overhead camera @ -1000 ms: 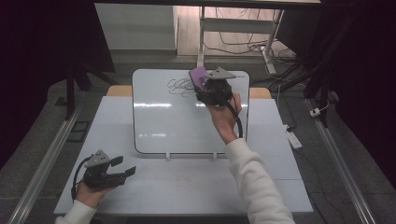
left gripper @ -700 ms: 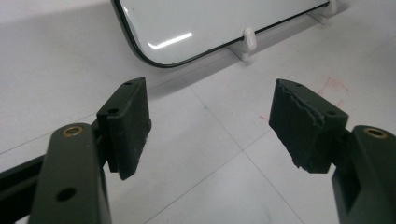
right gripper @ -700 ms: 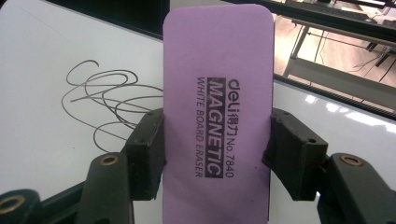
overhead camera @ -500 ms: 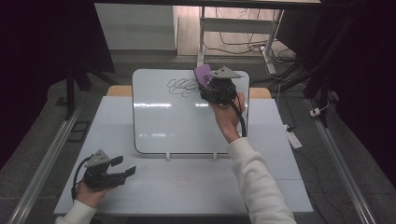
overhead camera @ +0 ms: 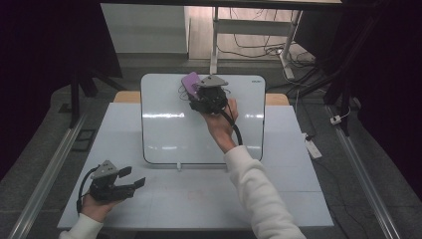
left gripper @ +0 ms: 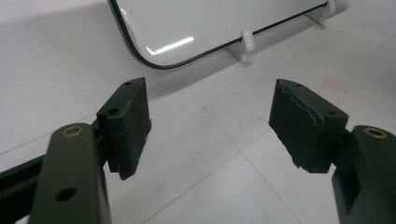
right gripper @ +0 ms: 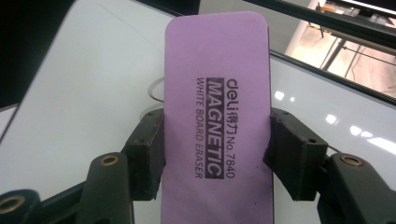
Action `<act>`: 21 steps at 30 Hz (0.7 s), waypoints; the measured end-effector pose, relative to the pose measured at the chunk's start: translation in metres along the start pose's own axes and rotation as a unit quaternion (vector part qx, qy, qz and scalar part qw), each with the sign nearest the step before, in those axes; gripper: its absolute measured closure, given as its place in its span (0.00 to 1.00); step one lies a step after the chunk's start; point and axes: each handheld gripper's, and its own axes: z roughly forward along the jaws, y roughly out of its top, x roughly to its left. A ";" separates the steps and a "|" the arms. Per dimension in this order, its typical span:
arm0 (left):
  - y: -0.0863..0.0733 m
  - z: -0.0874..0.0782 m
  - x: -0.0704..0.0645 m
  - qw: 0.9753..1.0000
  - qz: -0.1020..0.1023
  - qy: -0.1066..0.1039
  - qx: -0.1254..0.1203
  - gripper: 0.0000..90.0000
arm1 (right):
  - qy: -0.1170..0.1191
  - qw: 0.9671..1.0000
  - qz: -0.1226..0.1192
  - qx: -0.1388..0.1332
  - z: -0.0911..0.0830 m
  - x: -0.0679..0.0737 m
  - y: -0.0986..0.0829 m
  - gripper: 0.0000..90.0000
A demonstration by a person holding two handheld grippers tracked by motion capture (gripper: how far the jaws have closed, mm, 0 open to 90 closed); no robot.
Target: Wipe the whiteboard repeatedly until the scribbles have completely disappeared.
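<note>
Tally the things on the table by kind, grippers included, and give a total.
Whiteboard: 1
Purple whiteboard eraser: 1, clamped in the right gripper
Grippers: 2, the left gripper open
Total: 4

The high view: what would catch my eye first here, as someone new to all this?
Probably the purple rectangular whiteboard eraser, clamped between the jaws of the right gripper at the far edge of the glossy white whiteboard, over some dark scribbles. Next, the left gripper, open with nothing between its jaws, at the pale table's near left corner.
</note>
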 end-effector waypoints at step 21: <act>0.000 0.000 -0.001 1.000 0.000 0.001 0.000 0.33 | -0.013 1.000 0.011 -0.002 -0.011 -0.015 0.000 0.46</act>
